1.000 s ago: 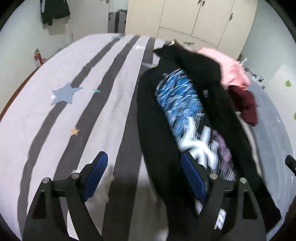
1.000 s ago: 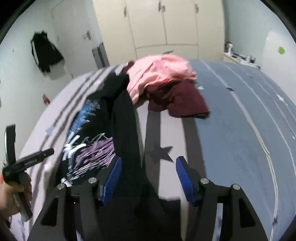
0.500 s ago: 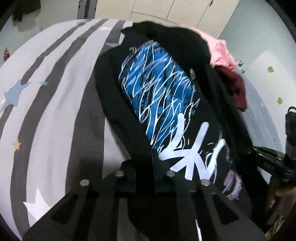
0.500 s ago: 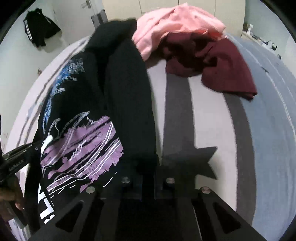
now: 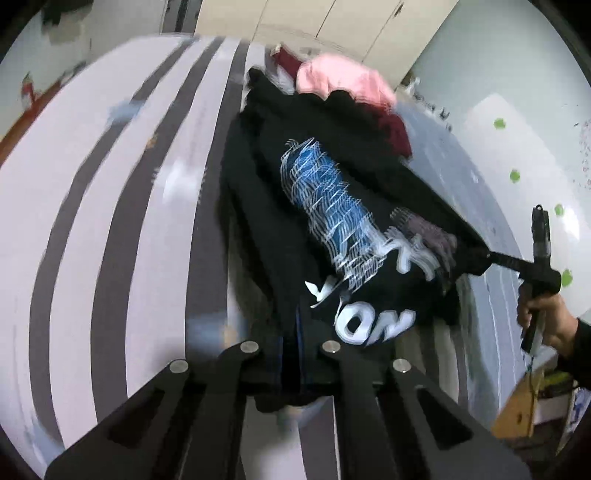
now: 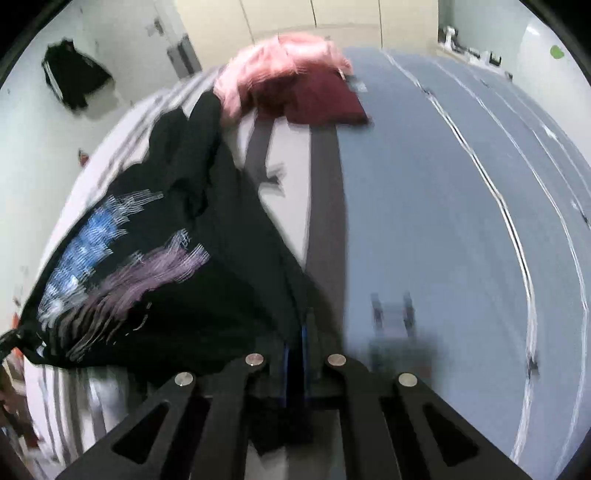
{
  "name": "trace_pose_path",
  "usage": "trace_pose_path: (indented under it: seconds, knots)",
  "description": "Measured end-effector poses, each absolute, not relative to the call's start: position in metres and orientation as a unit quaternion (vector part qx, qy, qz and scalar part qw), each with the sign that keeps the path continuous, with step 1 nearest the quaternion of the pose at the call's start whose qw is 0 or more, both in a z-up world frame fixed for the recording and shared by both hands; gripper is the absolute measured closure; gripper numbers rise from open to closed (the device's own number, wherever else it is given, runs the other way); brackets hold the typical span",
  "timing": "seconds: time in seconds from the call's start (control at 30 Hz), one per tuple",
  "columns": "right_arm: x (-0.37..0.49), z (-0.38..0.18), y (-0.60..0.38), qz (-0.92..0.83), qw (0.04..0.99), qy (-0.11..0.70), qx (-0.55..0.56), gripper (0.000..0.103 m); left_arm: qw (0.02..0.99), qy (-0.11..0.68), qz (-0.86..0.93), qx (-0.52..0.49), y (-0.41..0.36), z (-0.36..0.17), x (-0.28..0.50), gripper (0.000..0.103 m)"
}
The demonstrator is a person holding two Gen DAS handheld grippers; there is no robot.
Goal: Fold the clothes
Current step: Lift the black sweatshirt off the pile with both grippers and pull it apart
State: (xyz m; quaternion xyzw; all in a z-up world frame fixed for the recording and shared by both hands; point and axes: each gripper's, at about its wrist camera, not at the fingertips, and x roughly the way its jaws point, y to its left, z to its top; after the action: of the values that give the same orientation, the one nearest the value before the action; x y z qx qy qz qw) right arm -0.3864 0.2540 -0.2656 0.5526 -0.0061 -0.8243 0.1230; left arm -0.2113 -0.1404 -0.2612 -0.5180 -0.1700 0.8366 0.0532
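A black shirt (image 5: 332, 206) with a blue, white and purple print hangs stretched above the striped bed (image 5: 110, 221), held at two corners. My left gripper (image 5: 300, 332) is shut on its near hem, blue pads pinching the dark cloth. In the right wrist view the same black shirt (image 6: 177, 258) trails off to the left, and my right gripper (image 6: 295, 343) is shut on its other corner. The right gripper (image 5: 476, 264) also shows from the left wrist view, gripping the shirt's far edge, with a hand (image 5: 546, 317) on its handle.
A pink garment (image 6: 280, 62) and a maroon one (image 6: 310, 99) lie heaped at the bed's far end. Grey-blue bedding (image 6: 443, 221) spreads to the right. Cream wardrobe doors (image 5: 332, 22) stand behind the bed, and a dark jacket (image 6: 70, 81) hangs on the wall.
Both grippers closed from open onto the black shirt's edge. They have since lifted and pulled it apart, so the shirt now hangs stretched instead of lying flat on the bed.
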Motion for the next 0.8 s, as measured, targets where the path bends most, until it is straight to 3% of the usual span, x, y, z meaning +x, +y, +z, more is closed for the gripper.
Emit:
trace_pose_path:
  seconds: [0.23, 0.33, 0.4, 0.47, 0.5, 0.8]
  knots:
    - [-0.316, -0.291, 0.273, -0.795, 0.109, 0.004, 0.597, 0.094, 0.026, -0.143, 0.812, -0.565, -0.124, -0.287, -0.163, 0.098]
    - [-0.321, -0.268, 0.269, -0.818, 0.102, 0.017, 0.566, 0.081, 0.001, -0.145, 0.831, -0.537, -0.135, -0.269, -0.178, 0.089]
    - [-0.329, -0.249, 0.269, -0.838, 0.098, 0.012, 0.537, 0.072, -0.026, -0.140, 0.852, -0.504, -0.148, -0.254, -0.191, 0.074]
    - [-0.341, -0.230, 0.271, -0.861, 0.089, -0.005, 0.502, 0.053, -0.051, -0.141, 0.868, -0.473, -0.158, -0.245, -0.209, 0.037]
    - [-0.351, -0.227, 0.270, -0.865, 0.090, -0.010, 0.494, 0.049, -0.062, -0.141, 0.872, -0.464, -0.163, -0.244, -0.220, 0.034]
    - [-0.451, -0.268, 0.216, -0.855, 0.137, 0.009, 0.500, 0.047, -0.036, -0.063, 0.847, -0.527, -0.164, -0.328, -0.364, 0.031]
